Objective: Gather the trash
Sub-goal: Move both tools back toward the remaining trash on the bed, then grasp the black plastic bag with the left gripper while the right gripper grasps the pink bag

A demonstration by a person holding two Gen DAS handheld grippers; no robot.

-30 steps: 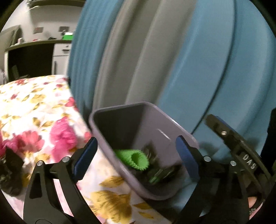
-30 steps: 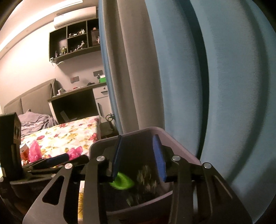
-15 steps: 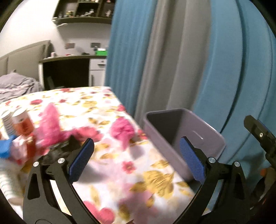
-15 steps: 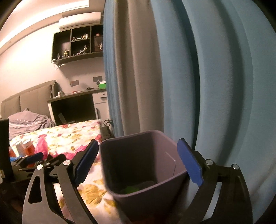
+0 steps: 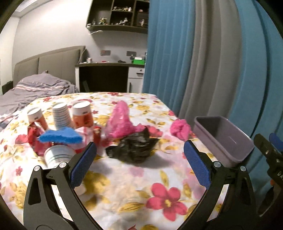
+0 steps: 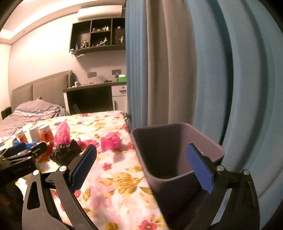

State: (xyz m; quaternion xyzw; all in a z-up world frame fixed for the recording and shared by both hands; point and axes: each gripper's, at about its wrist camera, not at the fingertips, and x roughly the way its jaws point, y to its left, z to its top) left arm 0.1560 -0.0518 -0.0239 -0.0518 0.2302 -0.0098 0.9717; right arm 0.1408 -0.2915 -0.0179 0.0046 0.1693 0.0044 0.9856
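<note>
Lying ahead of left tool (image 5: 139, 162): black bag (image 5: 134, 150)

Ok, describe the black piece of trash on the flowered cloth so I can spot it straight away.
Start at the grey bin by the blue curtain, then follow the flowered cloth leftward past the small pink wad. The black bag lies crumpled before the tall pink bag: the only black, glossy lump.

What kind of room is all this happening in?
Most likely a bedroom. A bed with a padded headboard and rumpled grey bedding stands at the back, beside a desk, with a wall shelf of figurines above.
</note>
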